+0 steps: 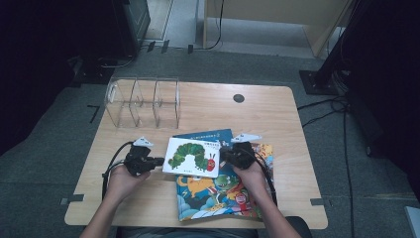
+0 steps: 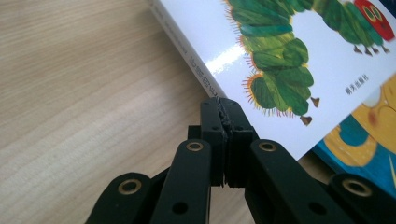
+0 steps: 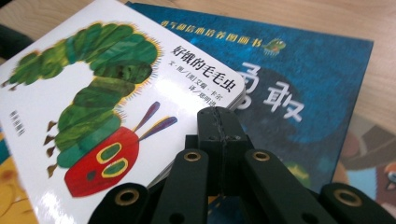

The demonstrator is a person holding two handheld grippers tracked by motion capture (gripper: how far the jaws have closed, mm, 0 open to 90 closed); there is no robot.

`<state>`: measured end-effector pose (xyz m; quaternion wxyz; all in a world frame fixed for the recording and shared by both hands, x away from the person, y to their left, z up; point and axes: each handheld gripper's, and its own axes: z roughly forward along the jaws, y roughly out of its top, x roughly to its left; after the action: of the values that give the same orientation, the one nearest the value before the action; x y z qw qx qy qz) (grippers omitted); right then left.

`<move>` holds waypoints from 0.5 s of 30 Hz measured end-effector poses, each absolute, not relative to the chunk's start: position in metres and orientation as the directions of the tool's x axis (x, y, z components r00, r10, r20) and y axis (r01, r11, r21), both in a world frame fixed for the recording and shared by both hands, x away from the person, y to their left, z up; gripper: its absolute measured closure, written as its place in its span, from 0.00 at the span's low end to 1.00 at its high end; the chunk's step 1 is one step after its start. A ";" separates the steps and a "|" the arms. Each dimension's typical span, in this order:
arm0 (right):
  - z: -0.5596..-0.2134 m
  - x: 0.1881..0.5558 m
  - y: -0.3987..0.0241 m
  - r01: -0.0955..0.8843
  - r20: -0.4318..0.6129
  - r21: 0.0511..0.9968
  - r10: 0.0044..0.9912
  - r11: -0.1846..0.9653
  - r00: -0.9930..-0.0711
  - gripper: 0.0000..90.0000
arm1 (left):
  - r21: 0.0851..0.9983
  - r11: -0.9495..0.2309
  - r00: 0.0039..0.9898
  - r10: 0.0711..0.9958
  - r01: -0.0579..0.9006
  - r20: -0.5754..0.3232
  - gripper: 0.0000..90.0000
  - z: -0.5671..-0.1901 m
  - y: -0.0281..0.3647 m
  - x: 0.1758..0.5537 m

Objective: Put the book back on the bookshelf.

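Note:
A white picture book (image 1: 192, 156) with a green caterpillar on its cover lies on top of a blue book (image 1: 210, 135) and a large colourful cartoon book (image 1: 218, 196). My left gripper (image 1: 159, 161) is shut, with its tips against the white book's (image 2: 280, 56) left spine edge and nothing between the jaws. My right gripper (image 1: 223, 154) is also shut and empty, its tips at the white book's (image 3: 93, 116) right edge, over the blue book (image 3: 303, 93). The left gripper (image 2: 223, 105) and the right gripper (image 3: 219, 116) face each other across the book.
A clear acrylic rack (image 1: 142, 101) with upright dividers stands at the back left of the wooden table (image 1: 267, 124). A dark round cable hole (image 1: 238, 98) sits near the back edge. Cables trail from both grippers toward the table's front.

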<state>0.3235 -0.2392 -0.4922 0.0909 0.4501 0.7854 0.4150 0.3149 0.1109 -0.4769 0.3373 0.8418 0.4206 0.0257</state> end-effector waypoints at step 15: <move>-0.494 0.351 -0.231 0.608 0.198 0.755 0.798 0.247 -0.570 1.00 | 0.575 -0.425 0.654 0.704 0.700 -0.276 1.00 -0.477 0.102 0.292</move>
<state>0.3507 -0.2312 -0.4940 0.1135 0.4497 0.7814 0.4175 0.2923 0.1017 -0.4767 0.3388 0.8439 0.4159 0.0033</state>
